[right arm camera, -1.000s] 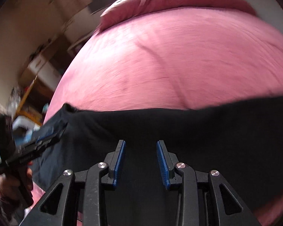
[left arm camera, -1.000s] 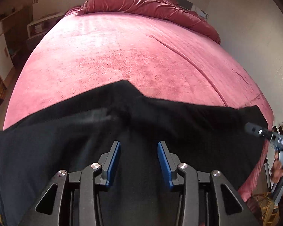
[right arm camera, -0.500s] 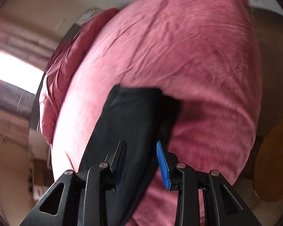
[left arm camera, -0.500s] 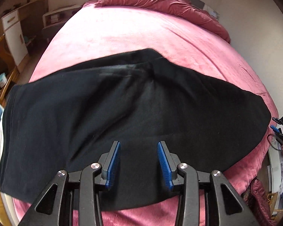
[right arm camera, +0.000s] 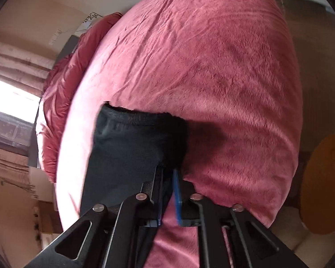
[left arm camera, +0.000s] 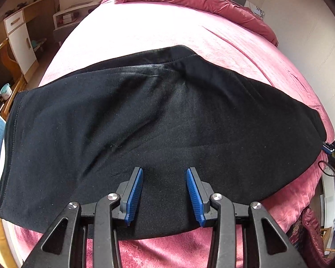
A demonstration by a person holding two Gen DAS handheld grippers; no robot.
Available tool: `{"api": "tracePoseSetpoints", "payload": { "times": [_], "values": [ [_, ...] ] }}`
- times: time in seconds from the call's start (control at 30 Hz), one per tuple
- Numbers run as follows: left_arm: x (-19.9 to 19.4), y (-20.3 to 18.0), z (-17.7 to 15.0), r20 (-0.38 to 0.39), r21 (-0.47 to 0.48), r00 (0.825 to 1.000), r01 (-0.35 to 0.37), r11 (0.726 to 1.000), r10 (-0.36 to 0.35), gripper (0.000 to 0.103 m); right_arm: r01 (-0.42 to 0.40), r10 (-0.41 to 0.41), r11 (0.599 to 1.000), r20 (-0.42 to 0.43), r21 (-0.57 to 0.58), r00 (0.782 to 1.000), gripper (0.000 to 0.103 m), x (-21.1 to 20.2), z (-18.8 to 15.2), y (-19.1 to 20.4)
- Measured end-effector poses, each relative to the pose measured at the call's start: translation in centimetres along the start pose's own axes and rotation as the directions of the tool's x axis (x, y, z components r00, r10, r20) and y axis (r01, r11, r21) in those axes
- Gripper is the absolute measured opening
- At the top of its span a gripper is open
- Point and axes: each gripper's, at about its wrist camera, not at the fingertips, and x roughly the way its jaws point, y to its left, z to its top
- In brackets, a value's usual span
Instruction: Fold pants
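Since the earlier frames, both grippers have pulled back toward the near edge, exposing the whole garment. Pink bed (left arm camera: 145, 29) lies bare across its far half. Black pants (left arm camera: 158, 120) lie flat, folded, spanning left to right along the near edge. Left gripper (left arm camera: 164, 192) hovers over their near hem, jaws released. Right gripper (right arm camera: 168, 192) jaws are closing on the right end of the pants.

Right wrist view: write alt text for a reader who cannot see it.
The right gripper is closing its blue-padded jaws on the end of black pants lying on a pink bedspread; the fabric edge sits between the pads. A rumpled pink duvet lies at the far left by a bright window.
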Motion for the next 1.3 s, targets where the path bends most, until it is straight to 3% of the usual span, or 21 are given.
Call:
{"api": "tracePoseSetpoints", "payload": {
  "times": [0.03, 0.1, 0.3, 0.67, 0.83, 1.1, 1.3],
  "values": [
    [0.5, -0.1, 0.6, 0.003, -0.001, 1.000, 0.006, 1.000, -0.006, 0.042, -0.016, 0.016, 1.000, 0.000, 0.004, 1.000, 0.033, -0.3, 0.0, -0.6],
    [0.2, -0.2, 0.9, 0.012, 0.001, 1.000, 0.012, 1.000, -0.012, 0.042, -0.027, 0.027, 1.000, 0.008, -0.006, 1.000, 0.038, -0.7, -0.1, -0.6],
    [-0.7, -2.3, 1.5, 0.037, 0.042, 0.999, 0.036, 0.998, -0.037, 0.042, -0.068, 0.068, 0.998, -0.010, 0.013, 0.998, 0.038, -0.3, -0.5, -1.7],
    [1.1, -5.8, 2.6, 0.002, 0.096, 0.998, 0.066, 0.993, -0.066, 0.042, -0.097, 0.097, 0.994, -0.010, 0.060, 0.995, 0.038, 2.4, 2.2, -1.7],
    [2.2, -7.1, 2.7, -0.031, 0.122, 0.998, 0.062, 0.991, -0.058, 0.042, -0.066, 0.066, 0.998, -0.010, -0.019, 0.998, 0.023, 2.0, 2.3, -0.3],
    [3.7, -7.4, 2.7, -0.066, 0.090, 0.998, 0.032, 0.995, -0.026, 0.042, -0.049, 0.049, 0.993, -0.008, -0.111, 0.999, 0.018, 0.6, 2.4, 1.9],
    [3.7, -7.3, 2.9, -0.065, 0.074, 0.997, 0.054, 0.996, -0.049, 0.042, -0.167, 0.164, 0.950, -0.035, -0.263, 0.986, 0.017, -1.8, 1.1, 7.2]
  ]
}}
